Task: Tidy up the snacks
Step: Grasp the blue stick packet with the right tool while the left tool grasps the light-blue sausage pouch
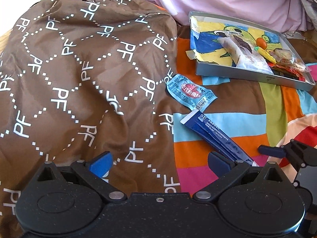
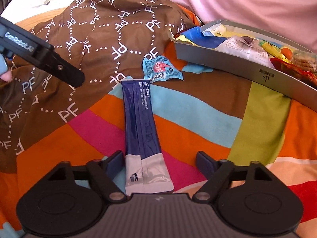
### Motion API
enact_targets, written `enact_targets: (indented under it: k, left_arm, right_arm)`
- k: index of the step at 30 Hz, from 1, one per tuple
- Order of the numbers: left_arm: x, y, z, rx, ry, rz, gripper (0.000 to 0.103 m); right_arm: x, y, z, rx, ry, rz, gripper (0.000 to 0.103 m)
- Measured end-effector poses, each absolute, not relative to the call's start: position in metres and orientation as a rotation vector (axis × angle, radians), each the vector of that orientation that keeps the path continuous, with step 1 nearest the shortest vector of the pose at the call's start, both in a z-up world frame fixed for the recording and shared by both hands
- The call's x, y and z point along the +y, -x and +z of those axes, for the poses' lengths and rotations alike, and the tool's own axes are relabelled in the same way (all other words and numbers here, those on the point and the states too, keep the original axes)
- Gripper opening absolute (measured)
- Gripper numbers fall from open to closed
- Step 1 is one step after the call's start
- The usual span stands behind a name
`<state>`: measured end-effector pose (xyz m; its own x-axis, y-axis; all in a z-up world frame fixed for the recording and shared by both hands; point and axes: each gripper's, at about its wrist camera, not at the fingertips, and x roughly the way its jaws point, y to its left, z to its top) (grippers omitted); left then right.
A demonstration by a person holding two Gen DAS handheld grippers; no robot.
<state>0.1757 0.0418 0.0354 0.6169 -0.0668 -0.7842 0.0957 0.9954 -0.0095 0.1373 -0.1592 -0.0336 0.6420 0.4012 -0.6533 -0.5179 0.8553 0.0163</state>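
Fabric fills most of our left wrist view: a brown cloth [image 1: 79,69] printed with white "PF" letters lies heaped over a striped sheet [image 1: 227,123]. Our left gripper [image 1: 160,163] hangs over the cloth's edge with its jaws spread wide and nothing between them. Beyond it a light-blue packet [image 1: 190,92] lies on the sheet just beside the cloth, and a dark-blue stick [image 1: 214,134] lies near it, running down toward the right finger. A grey tray [image 1: 247,75] sits farther off, holding snacks crowded at its right end, among them what looks like a white wrapper [image 1: 243,56], though the glare blurs it. Our right gripper [image 1: 277,151] pokes in at the right edge. In the right wrist view that gripper [image 2: 160,163] is wide open too, gripping nothing, with the stick's [image 2: 143,130] white end lying between its fingers on the sheet [image 2: 198,115]. The packet [image 2: 160,69] lies at the stick's far tip, the tray [image 2: 237,63] is to the right, and the cloth [image 2: 99,39] is to the left.
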Motion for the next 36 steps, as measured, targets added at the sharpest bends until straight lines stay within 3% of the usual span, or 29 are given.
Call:
enact_targets:
  k: [5,13,31,36]
  left_arm:
    - [0.035,-0.187,0.031,0.906,-0.012,-0.086,0.102]
    - [0.028,-0.213,0.028,0.906,0.090,-0.056,0.102]
    - [-0.007,-0.317,-0.002,0.929,0.308,0.131,0.100]
    - [-0.022,-0.332,-0.009,0.947,0.259,0.204,0.100]
  right_arm:
    - [-0.162,-0.135,-0.033,0.712,0.159,0.548,0.047]
    - [-0.174,-0.130,-0.025,0.744,0.197,0.459,0.043]
    - [-0.212,-0.133,-0.027,0.719,0.259,0.229,0.044]
    - [-0.216,-0.135,-0.027,0.722,0.238,0.247,0.044]
